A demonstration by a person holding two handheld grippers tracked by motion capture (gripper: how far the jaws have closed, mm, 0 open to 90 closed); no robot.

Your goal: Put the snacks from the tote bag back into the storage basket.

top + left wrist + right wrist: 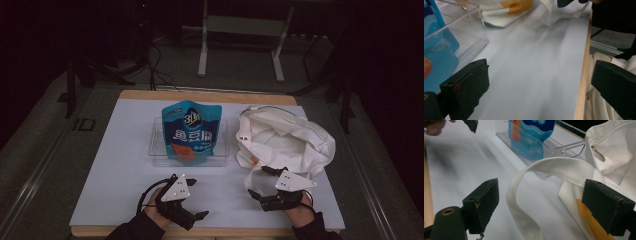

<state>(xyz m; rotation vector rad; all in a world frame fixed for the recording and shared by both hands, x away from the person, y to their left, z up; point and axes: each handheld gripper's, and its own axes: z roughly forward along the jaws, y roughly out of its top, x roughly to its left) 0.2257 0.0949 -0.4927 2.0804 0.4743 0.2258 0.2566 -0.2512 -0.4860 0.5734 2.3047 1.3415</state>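
Observation:
A blue snack pouch (191,132) (436,57) (534,135) stands in a clear plastic tray (156,150) (471,40) (564,145) at the middle of the white mat. To its right lies a crumpled white tote bag (285,137) (614,150) (506,12). My right gripper (259,182) (541,200) is open at the bag's near-left corner, and the bag's white strap (554,167) loops between its jaws without being pinched. My left gripper (197,198) (539,82) is open over bare mat in front of the tray, pointing right, with nothing between its jaws.
The white mat (120,165) covers a wooden table whose front edge (584,75) runs close to my left gripper. Bare mat lies between the two grippers and left of the tray. Dark floor, cables and a metal frame (240,30) lie beyond the table.

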